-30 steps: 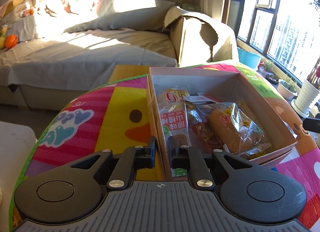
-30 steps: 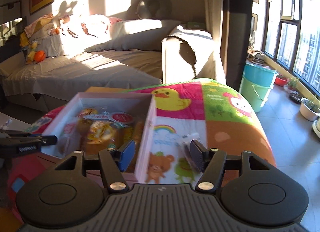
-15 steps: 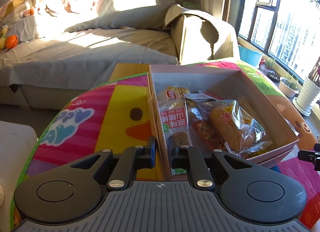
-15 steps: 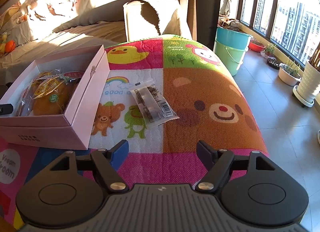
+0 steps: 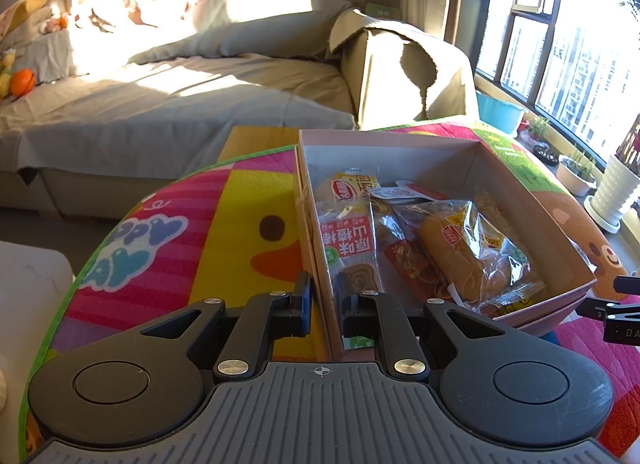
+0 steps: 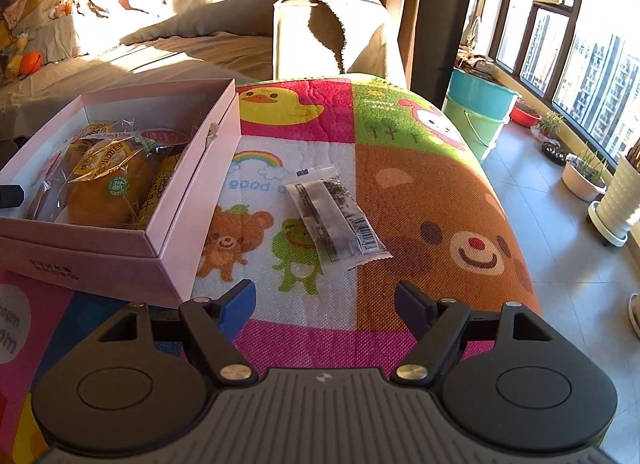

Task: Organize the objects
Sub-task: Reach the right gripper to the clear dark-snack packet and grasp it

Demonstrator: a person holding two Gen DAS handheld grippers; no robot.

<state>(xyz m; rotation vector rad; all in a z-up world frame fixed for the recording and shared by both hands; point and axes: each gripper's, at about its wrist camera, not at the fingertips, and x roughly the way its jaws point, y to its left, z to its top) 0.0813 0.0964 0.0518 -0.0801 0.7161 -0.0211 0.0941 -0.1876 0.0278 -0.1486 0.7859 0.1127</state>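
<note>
Since the earlier frame, right gripper [image 6: 325, 304] has left the pink box [image 6: 192, 200]; its jaws stand wide, empty. Left gripper [image 5: 323, 310] pinches the box's wall. Snacks fill it; one packet [image 6: 334, 218] remains beside it.
</note>
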